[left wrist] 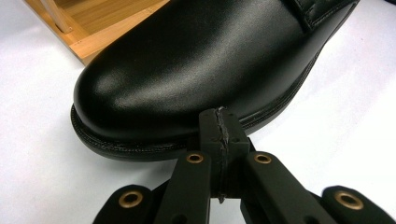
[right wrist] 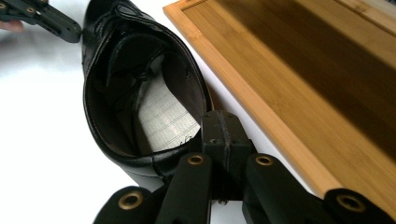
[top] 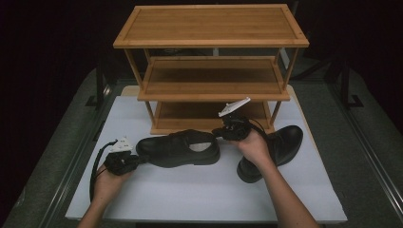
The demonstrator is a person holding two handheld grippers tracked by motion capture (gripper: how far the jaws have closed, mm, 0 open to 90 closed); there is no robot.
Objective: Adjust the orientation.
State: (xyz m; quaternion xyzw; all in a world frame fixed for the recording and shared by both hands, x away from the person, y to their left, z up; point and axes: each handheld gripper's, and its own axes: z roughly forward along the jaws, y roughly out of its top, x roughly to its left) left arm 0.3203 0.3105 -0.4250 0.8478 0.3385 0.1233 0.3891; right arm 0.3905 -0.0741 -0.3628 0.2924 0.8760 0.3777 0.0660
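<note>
A black leather dress shoe (top: 179,147) lies on the white table (top: 199,190) in front of the 3-tier bamboo rack (top: 211,66). The left gripper (top: 140,159), jaws pressed together, touches its toe. The right gripper (top: 219,132), clenched, meets the heel rim. A second shoe (top: 285,142) sits just right.

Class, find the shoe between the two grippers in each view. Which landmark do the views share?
High view: shoe at centre, before the rack.
Left gripper view: its toe across the upper half.
Right gripper view: its opening at centre-left.
Shared landmark: the rack's bottom shelf.
</note>
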